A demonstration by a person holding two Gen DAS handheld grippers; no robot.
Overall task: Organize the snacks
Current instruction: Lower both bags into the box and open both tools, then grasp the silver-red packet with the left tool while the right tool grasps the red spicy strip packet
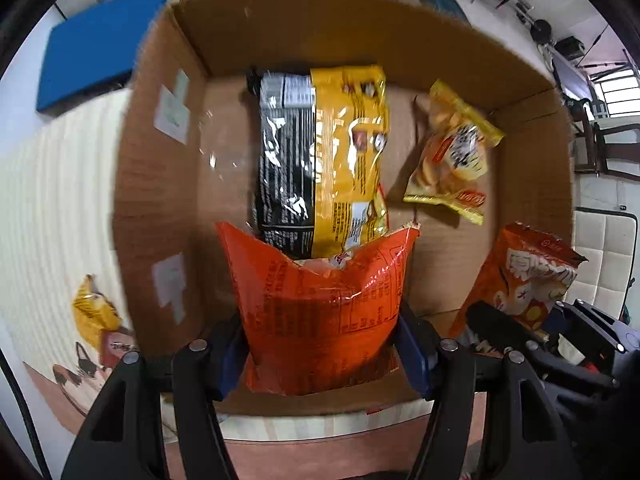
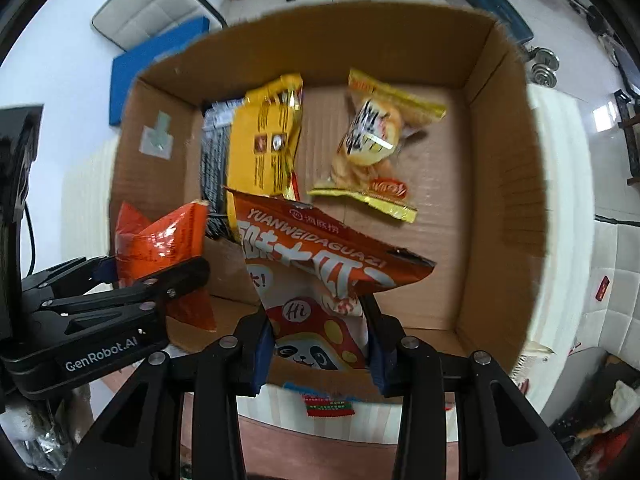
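An open cardboard box holds a black packet, a yellow packet and a small yellow biscuit bag. My left gripper is shut on a plain orange snack bag over the box's near edge. My right gripper is shut on an orange sunflower-seed bag with a panda picture, held beside it above the box's near side.
Another yellow snack packet lies on the pale mat left of the box. A blue pad sits beyond the box's far left corner. A white cushioned seat and gym weights stand on the floor behind.
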